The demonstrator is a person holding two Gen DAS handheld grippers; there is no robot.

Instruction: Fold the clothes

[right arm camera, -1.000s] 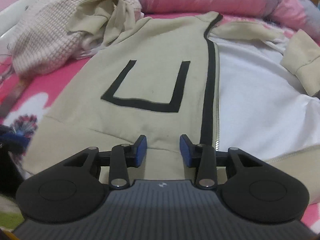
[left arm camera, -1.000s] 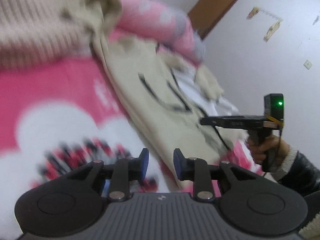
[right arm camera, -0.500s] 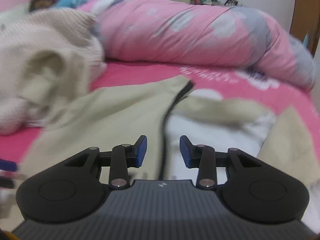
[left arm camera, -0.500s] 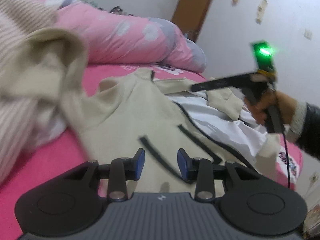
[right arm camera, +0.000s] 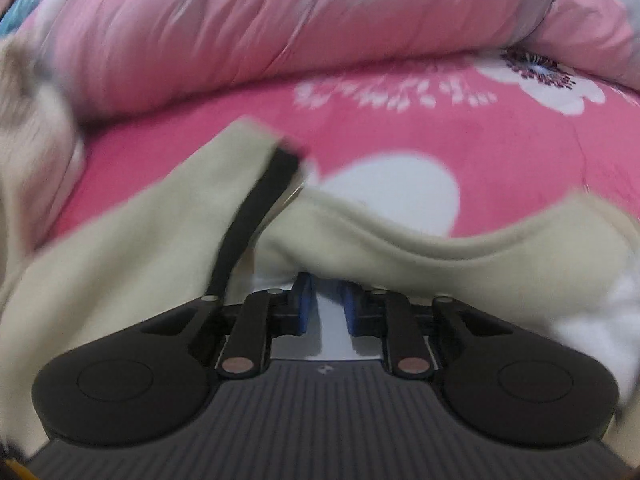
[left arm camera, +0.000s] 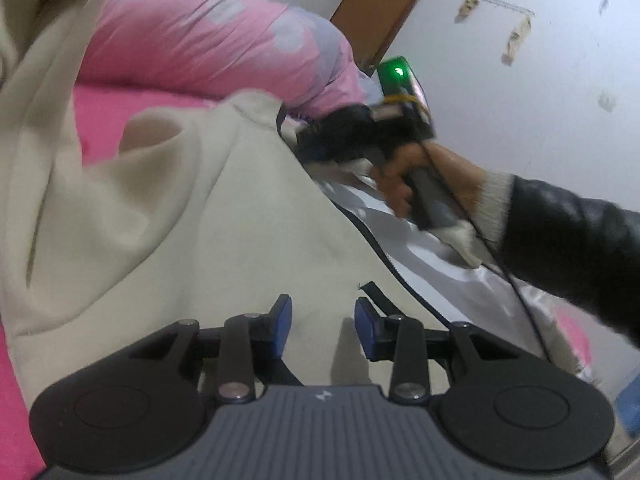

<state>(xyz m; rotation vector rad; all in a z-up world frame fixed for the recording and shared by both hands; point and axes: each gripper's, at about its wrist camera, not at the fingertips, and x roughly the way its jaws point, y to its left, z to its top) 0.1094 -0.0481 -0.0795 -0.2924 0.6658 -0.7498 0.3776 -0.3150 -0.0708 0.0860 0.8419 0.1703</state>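
A beige jacket (left arm camera: 224, 216) with black trim and white lining (left arm camera: 432, 256) lies spread on the bed. My left gripper (left arm camera: 323, 326) hovers open just above its beige front, with nothing between the fingers. In the left wrist view a hand holds my right gripper (left arm camera: 320, 140) at the jacket's collar. In the right wrist view my right gripper (right arm camera: 326, 300) has its jaws drawn close together. Their tips are tucked under the folded beige collar edge (right arm camera: 420, 248), beside the black zipper trim (right arm camera: 256, 208), with white lining showing in the gap.
A rolled pink quilt (right arm camera: 320, 24) lies along the far side of the pink flowered sheet (right arm camera: 400, 128). Another pale garment (left arm camera: 24, 80) hangs at the left. A brown door (left arm camera: 384, 8) and white wall (left arm camera: 520, 92) stand behind. A black sleeve (left arm camera: 568, 248) crosses the jacket's right side.
Both grippers have moved forward toward the collar end of the jacket. The right gripper's jaws have narrowed around the collar edge. The left gripper stays open.
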